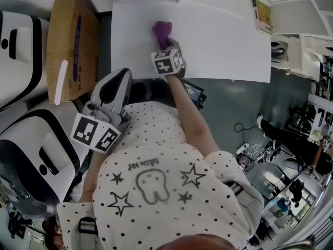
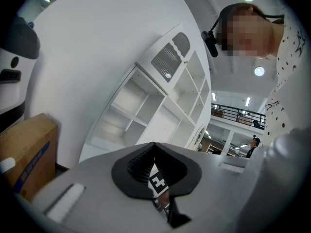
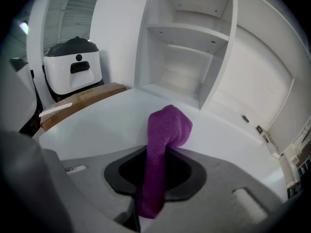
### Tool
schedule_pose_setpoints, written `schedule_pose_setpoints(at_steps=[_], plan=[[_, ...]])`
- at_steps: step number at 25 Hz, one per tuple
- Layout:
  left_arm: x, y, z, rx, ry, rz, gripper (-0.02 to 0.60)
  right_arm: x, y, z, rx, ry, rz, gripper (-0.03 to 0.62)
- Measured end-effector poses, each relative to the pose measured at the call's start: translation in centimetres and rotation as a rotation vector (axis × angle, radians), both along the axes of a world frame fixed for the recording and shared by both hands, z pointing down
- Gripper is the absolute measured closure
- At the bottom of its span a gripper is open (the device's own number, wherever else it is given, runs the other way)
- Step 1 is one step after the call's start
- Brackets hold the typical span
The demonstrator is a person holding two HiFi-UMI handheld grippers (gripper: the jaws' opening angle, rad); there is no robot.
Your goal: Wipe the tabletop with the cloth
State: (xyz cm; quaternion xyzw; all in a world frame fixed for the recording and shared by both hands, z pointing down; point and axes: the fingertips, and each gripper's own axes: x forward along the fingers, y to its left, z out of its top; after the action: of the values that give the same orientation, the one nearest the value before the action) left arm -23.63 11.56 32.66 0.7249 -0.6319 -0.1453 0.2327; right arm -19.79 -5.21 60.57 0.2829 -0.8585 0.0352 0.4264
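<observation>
Both clenched: my right claw (image 3: 156, 152) grips the purple fabric cloth (image 3: 167, 125), bunched just ahead on the white bench (image 3: 97, 125); left claw (image 2: 154, 149) empty.

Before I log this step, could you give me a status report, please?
Right gripper shut on purple cloth, over white tabletop. Left gripper shut, empty, held back. Nothing in the way.

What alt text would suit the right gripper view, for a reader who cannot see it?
The right gripper is shut on a purple terry cloth, whose bunched free end sticks out over a white tabletop. Behind stand white open shelves, with a brown cardboard box beside the table at left.
</observation>
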Motion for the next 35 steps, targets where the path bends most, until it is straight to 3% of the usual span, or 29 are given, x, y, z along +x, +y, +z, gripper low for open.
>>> schedule_pose_setpoints(at_steps=[35], plan=[[-0.3, 0.8, 0.1, -0.004, -0.008, -0.017, 0.589, -3.5, 3.4, 0.1, -0.016, -0.010, -0.111, 0.523]])
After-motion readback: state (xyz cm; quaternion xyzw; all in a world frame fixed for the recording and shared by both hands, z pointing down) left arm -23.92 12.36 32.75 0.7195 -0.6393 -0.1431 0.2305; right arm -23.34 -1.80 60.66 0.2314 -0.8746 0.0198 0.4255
